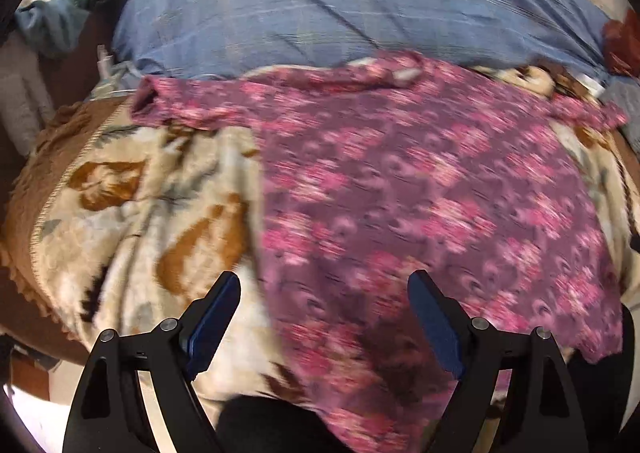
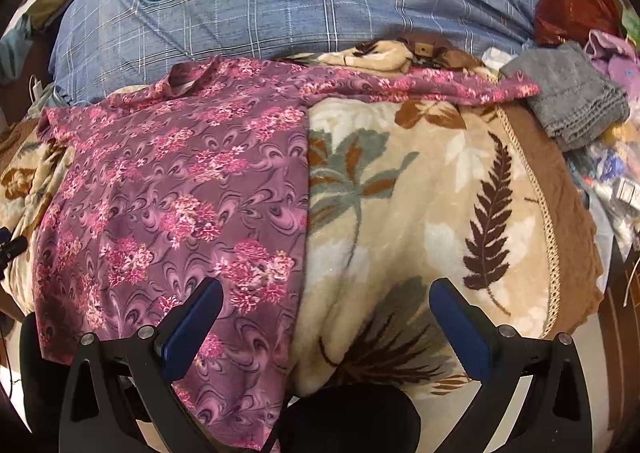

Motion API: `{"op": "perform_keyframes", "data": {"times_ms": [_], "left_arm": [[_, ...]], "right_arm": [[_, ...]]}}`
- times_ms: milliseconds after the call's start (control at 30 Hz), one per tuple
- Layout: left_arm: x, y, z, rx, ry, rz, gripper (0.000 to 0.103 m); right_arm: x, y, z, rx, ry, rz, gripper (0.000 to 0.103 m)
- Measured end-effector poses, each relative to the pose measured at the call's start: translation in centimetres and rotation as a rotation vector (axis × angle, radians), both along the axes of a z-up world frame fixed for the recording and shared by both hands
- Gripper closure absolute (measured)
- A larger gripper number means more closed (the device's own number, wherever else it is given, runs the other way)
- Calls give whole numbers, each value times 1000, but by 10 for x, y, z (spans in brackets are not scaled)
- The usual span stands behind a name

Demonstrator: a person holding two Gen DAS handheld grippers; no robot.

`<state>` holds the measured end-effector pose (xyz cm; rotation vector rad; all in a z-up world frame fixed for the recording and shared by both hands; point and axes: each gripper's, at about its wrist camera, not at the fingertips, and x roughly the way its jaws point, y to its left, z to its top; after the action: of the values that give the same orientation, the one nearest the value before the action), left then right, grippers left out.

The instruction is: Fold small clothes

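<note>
Both grippers hang above the bed, and both are spread wide with nothing between the blue pads. The left gripper (image 1: 324, 281) hovers over the near left edge of the top (image 1: 420, 205), a purple garment printed with pink flowers; one finger sits over the blanket (image 1: 132, 189), the other over the fabric, neither visibly touching. The left view is smeared by motion blur, so fine detail of the cloth is lost there. The right gripper (image 2: 326, 289) is released as well, straddling the top's (image 2: 180, 189) right edge: its left finger over the flowered cloth, its right finger over the cream blanket (image 2: 440, 205) with its brown fern and grey-green leaf pattern. The top lies spread flat on that blanket, body running toward the camera, its near hem drooping over the blanket's front edge. One sleeve (image 2: 440, 87) stretches out to the right along the far side, its end lying just beside a folded grey cloth (image 2: 572, 97). The other sleeve (image 1: 160, 101) ends in a short bunched cuff at the far left. Behind the top lies a blue checked quilt (image 2: 300, 1) with round badges. A dark red item (image 2: 576, 9) sits at the far right, with a jumble of coloured things below it.
</note>
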<state>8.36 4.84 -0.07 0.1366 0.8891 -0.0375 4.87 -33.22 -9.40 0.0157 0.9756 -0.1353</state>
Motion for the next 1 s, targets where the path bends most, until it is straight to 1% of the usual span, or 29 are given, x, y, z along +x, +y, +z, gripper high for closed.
{"op": "perform_keyframes", "data": {"times_ms": [67, 100, 167, 233, 333, 467, 533, 600, 633, 667, 700, 733, 767, 833, 900, 967, 1000], "left_arm": [[5, 16, 4, 3, -11, 65, 17], [10, 27, 4, 6, -3, 112, 17], [16, 45, -2, -3, 38, 177, 17], [20, 53, -12, -25, 86, 201, 17], [21, 55, -35, -86, 172, 191, 18], [23, 46, -61, -164, 255, 142, 18], [27, 43, -74, -228, 312, 117, 18], [36, 45, -85, -282, 353, 105, 18], [39, 48, -89, -294, 360, 108, 18], [40, 48, -89, -291, 354, 113, 18], [41, 49, -90, -294, 351, 113, 18], [42, 51, -90, -304, 354, 112, 18], [43, 55, -89, -328, 359, 109, 18], [43, 59, -89, -353, 359, 111, 18], [47, 62, -92, -373, 369, 118, 18], [46, 63, -92, -372, 373, 129, 18], [46, 61, -91, -369, 362, 134, 19]], "right_arm": [[1, -6, -4, 28, 5, -8, 0], [0, -9, -7, 41, 7, -12, 0], [-1, -14, -12, 64, 12, -20, 0], [-1, -18, -18, 85, 18, -21, 1], [1, -18, -27, 116, 33, -10, 2], [6, -4, -41, 153, 65, 51, 4], [9, 6, -50, 156, 84, 88, 7], [11, 15, -57, 158, 106, 112, 9], [10, 20, -59, 146, 103, 123, 10], [8, 22, -58, 128, 91, 133, 15], [5, 24, -56, 122, 78, 150, 30], [1, 26, -54, 136, 70, 173, 39], [-1, 27, -53, 145, 79, 182, 44], [-9, 26, -50, 156, 74, 199, 43], [-11, 22, -53, 192, 89, 216, 43], [-10, 19, -60, 219, 115, 216, 43], [-10, 18, -63, 224, 113, 209, 44]]}}
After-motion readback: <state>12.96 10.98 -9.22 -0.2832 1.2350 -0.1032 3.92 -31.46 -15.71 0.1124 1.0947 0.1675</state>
